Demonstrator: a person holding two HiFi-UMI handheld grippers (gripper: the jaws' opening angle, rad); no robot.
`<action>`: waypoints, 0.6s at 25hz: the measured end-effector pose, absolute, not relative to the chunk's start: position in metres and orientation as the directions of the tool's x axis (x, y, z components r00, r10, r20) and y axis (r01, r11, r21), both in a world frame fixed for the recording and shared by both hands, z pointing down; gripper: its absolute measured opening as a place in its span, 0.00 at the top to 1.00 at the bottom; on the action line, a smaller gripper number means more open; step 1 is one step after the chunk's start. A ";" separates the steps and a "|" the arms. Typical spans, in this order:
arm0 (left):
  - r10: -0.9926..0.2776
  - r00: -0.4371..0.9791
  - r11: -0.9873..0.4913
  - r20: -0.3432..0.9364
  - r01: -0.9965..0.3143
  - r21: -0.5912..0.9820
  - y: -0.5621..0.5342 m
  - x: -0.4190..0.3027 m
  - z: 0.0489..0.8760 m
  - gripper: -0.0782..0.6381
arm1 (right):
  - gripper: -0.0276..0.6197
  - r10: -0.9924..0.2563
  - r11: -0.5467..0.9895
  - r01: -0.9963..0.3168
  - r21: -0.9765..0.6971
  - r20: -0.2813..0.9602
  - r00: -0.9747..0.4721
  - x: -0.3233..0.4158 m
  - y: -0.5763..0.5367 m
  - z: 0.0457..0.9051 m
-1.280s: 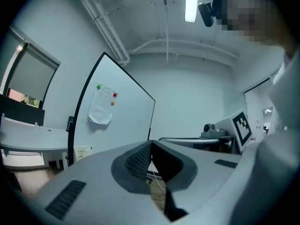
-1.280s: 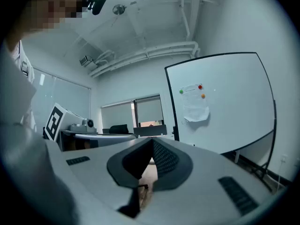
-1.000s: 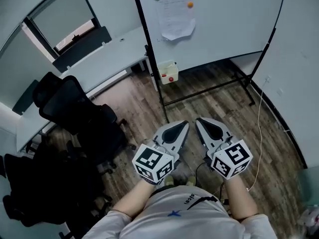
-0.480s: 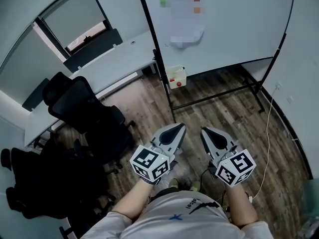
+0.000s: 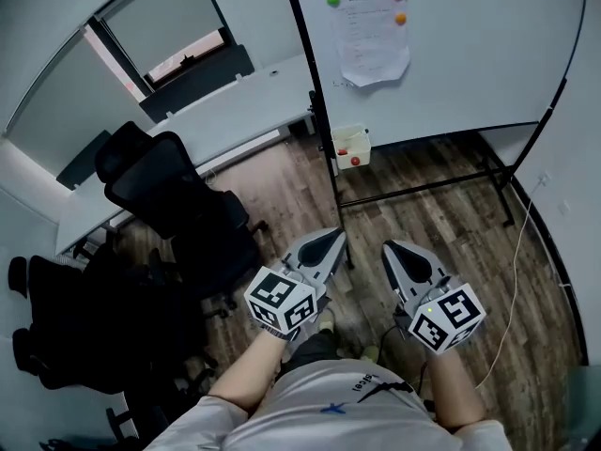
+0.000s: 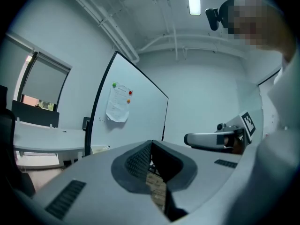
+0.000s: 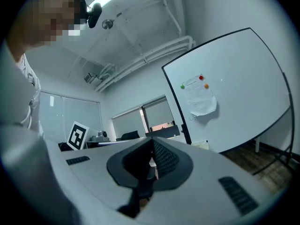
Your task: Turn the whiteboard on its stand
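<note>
Head view is showing the left gripper (image 5: 334,237) and the right gripper (image 5: 389,247) both pinched shut, holding nothing and pointing toward the whiteboard (image 5: 470,64), which is standing well apart ahead on its stand (image 5: 423,184). Opening the jaws and gripping the board's side frame, not the pinned paper (image 5: 371,31), is probably wisest. A wooden floor (image 5: 441,233) is lying underfoot, with a desk (image 5: 216,111) and chair (image 5: 178,205) sitting leftward.

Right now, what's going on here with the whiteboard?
A person stands facing the whiteboard, holding a two-jaw gripper in each hand. The left gripper and the right gripper are both shut and empty, pointing level toward the board but well short of it. Nothing touches the board or its stand yet. A paper sheet hangs on it.
</note>
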State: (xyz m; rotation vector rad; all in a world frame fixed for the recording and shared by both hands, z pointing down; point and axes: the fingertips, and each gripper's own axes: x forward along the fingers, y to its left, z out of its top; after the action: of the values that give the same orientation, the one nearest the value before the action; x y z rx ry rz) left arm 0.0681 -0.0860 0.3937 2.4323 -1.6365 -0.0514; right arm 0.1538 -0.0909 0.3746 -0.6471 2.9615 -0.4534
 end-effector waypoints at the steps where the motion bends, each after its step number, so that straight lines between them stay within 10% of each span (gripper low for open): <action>1: -0.921 0.380 -0.358 0.086 -0.913 0.195 -0.091 0.063 0.396 0.87 | 0.94 -0.417 0.868 -0.395 -0.302 -0.011 -0.909 0.149 -0.095 0.375; 15: -0.895 0.440 -0.424 0.077 -0.891 0.162 -0.231 -0.066 0.421 0.87 | 0.94 -0.499 0.827 -0.489 -0.278 0.039 -0.866 0.021 -0.218 0.392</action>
State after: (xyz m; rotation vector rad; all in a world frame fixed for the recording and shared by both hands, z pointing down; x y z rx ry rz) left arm -0.0656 -0.2308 0.4211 2.5095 -1.5732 -0.0313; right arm 0.0207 -0.2178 0.3915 -0.8024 2.9685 -0.4375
